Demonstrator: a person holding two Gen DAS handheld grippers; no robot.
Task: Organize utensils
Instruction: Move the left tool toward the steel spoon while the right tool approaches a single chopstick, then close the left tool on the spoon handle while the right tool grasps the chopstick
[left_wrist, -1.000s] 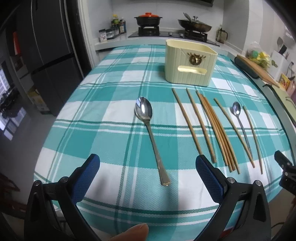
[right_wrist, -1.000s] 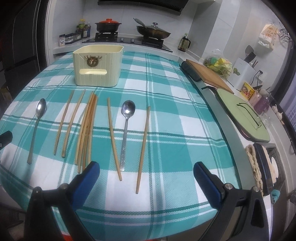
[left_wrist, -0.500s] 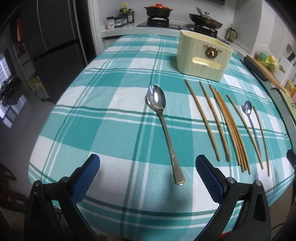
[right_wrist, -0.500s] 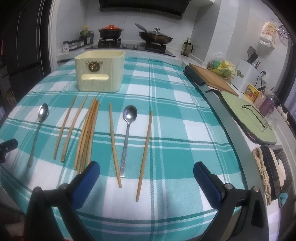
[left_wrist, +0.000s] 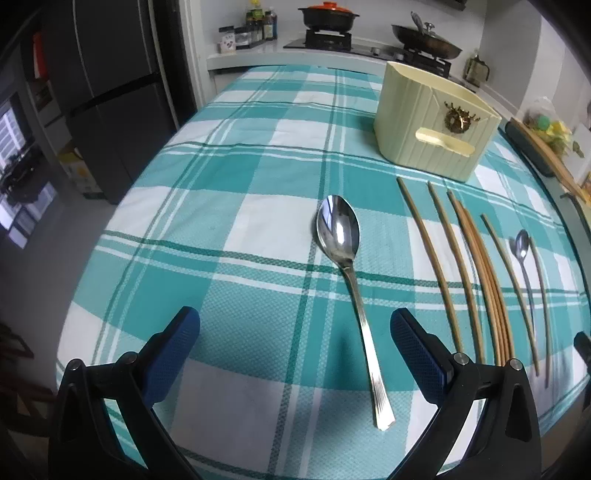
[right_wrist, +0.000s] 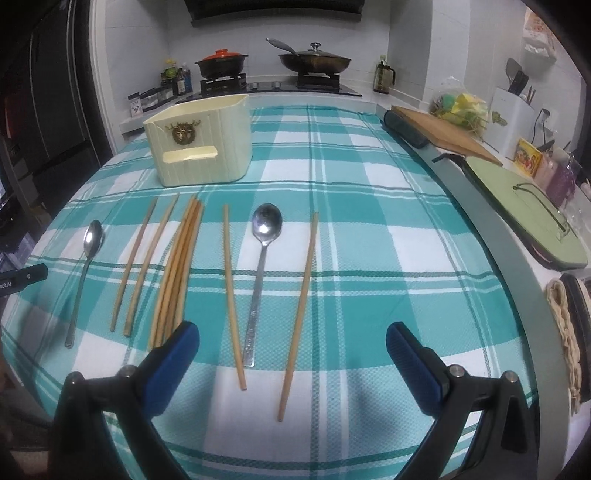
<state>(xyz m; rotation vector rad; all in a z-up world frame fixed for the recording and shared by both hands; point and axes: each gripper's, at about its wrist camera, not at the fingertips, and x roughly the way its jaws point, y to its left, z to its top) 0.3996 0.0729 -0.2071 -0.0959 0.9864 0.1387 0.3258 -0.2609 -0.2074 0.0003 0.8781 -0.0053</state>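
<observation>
- Left gripper (left_wrist: 293, 349) is hovering w/ jaws spread wide, empty, over the big spoon (left_wrist: 347, 273); handle is lying between the pads, nearer the right one.
- Right gripper (right_wrist: 290, 356) is also gaping, holding nothing, above a loose chopstick (right_wrist: 232, 291) & the small spoon (right_wrist: 261, 271).
- Cream holder (right_wrist: 201, 142) is standing at the far end of the row, looking empty.
- Likely step: grabbing the big spoon. Centre the handle first, then be lowering flat to the cloth (left_wrist: 236, 295) & closing mid-handle so it isn't pivoting.

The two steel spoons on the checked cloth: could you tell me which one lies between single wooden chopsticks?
The round-bowled steel spoon, flanked by one wooden chopstick per side. The oval-bowled spoon lies alone at the row's left end.
</observation>
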